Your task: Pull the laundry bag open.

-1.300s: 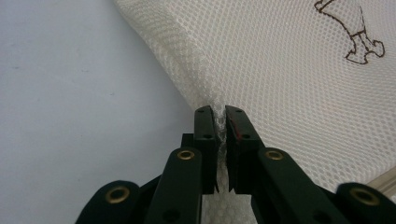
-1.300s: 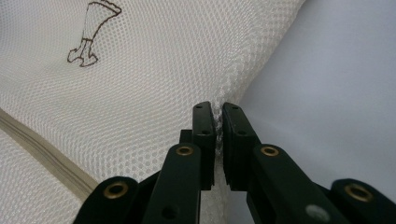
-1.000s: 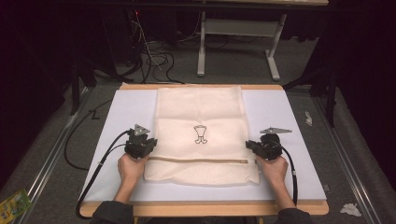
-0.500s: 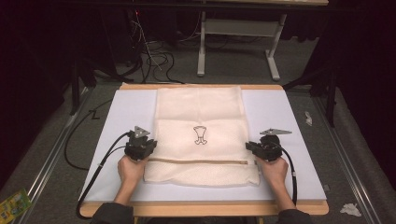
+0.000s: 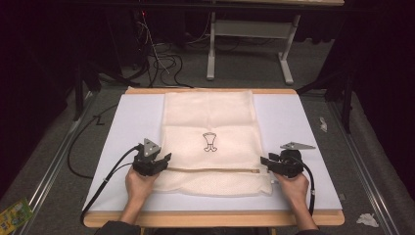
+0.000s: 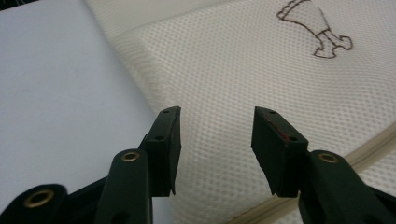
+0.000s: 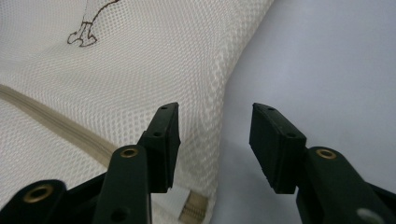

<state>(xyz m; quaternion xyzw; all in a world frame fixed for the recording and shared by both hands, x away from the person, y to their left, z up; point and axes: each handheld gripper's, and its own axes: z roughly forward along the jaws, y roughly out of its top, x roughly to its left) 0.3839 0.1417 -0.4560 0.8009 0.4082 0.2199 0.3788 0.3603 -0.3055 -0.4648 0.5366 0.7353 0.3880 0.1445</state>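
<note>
The left gripper (image 6: 215,142) and right gripper (image 7: 214,140), jaws just spread, grip nothing. The mesh bag (image 5: 210,122) lies flat beneath both; its zipper (image 5: 215,170) runs between them on the white board (image 5: 293,117).

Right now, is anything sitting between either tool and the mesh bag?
Nothing visible. The left tool has just been opening, its jaws apart over the mesh bag near its left edge. The right tool has just been opening too, straddling the bag's right edge above the white board.
</note>
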